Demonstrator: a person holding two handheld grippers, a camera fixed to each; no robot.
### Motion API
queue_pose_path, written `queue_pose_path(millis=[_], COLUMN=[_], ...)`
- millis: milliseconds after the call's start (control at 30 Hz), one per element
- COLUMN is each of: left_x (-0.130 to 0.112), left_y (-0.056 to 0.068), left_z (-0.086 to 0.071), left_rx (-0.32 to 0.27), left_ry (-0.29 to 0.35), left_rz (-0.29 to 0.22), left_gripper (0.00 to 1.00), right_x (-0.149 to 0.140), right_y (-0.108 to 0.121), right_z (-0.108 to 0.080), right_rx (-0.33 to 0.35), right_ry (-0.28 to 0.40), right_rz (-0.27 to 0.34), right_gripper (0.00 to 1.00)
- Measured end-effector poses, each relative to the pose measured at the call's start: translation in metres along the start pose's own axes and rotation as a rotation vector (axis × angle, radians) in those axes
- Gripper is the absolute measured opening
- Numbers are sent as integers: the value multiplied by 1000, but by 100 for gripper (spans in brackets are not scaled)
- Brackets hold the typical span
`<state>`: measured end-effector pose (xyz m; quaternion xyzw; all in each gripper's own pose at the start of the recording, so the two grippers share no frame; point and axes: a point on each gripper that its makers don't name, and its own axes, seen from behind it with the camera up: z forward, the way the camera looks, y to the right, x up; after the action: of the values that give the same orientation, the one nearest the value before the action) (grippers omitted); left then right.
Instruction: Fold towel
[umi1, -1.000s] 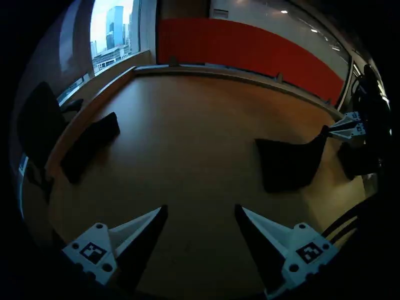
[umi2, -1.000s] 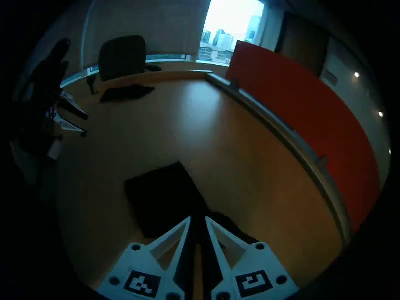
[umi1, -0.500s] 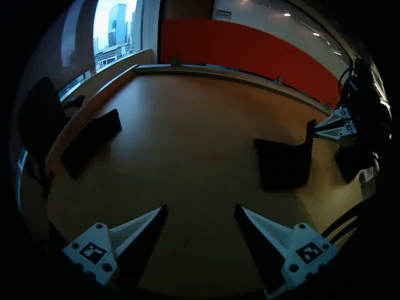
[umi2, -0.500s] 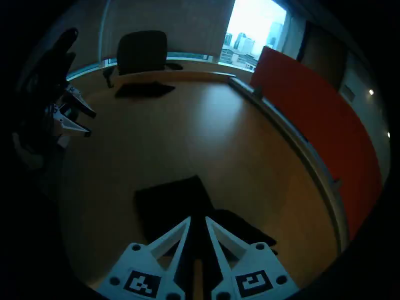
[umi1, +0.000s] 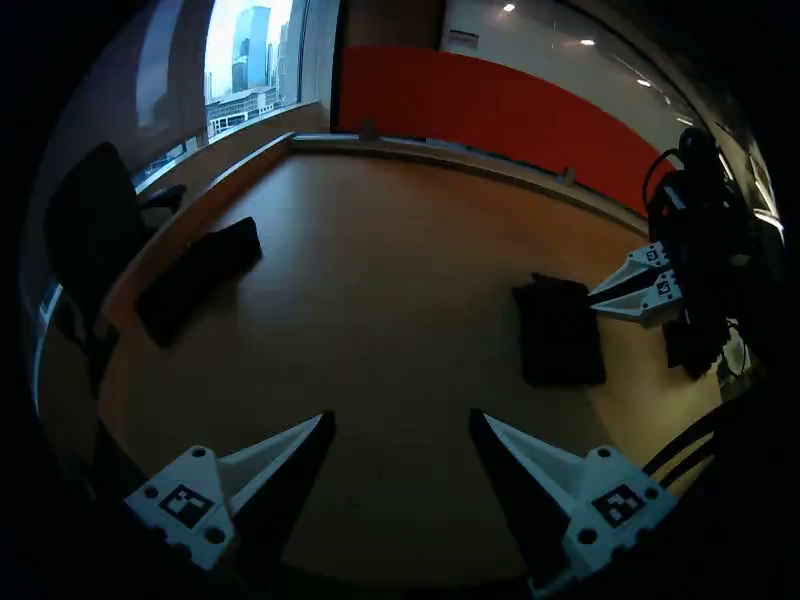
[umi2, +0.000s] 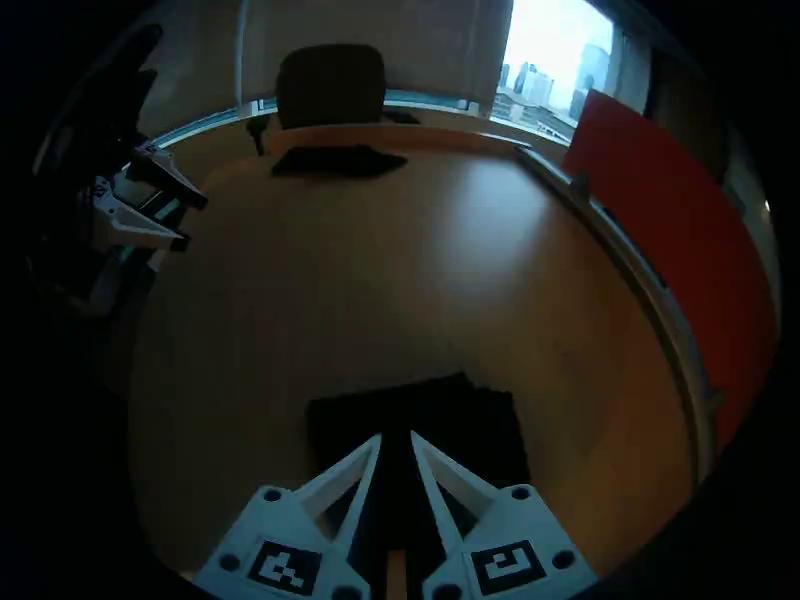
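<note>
Left gripper view:
- Left gripper (umi1: 400, 420) hangs over the brown wooden desk (umi1: 400, 250), its white fingers set wide apart with nothing between them.
- Dark rectangular towel (umi1: 558, 330) lies flat on the desk, near the edge at the right of this view.
- Right gripper (umi1: 594, 301) reaches in from that edge. Its fingers are drawn together and the tips touch the towel's outer edge.
- Second dark cloth (umi1: 195, 275) lies along the desk's opposite edge, well apart from the towel and just beside a black office chair (umi1: 85, 240).
- Red partition panel (umi1: 500, 100) stands along the far edge, with a bright window (umi1: 245, 60) next to it.

Right gripper view:
- Right gripper (umi2: 395, 440) sits low over the towel (umi2: 470, 420). Its fingers are pinched to a thin slit with dark fabric in it, on the towel's near edge.
- Left gripper (umi2: 195, 223) is off by the desk's (umi2: 400, 260) left edge, fingers spread.
- Second dark cloth (umi2: 335, 160) lies at the far edge, in front of the chair (umi2: 330, 85).
- Red panel (umi2: 690, 240) runs along the right edge.
</note>
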<state>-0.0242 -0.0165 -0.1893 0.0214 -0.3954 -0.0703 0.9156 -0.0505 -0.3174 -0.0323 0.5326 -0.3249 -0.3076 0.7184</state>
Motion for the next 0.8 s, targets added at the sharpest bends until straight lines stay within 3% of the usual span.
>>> queue_pose_path(millis=[267,600,667,800], left_x=[-2,-3,-3,-3], left_y=[-1,0,0,-1], left_z=[1,2,2,1], left_rx=[3,4,4,5], left_ry=[-2,-7,-7,-8], left_rz=[-6,-5,-6,-8], left_gripper=[99,99,99,99], right_x=[-4,-8,-8,-8], right_y=[-2,-9,-10,-11], right_z=[2,4,4,3], right_rx=[10,34,37,37], right_ry=[-9,-15,-13,-10], right_rz=[-3,9,13,20], right_gripper=[5,12,19,45])
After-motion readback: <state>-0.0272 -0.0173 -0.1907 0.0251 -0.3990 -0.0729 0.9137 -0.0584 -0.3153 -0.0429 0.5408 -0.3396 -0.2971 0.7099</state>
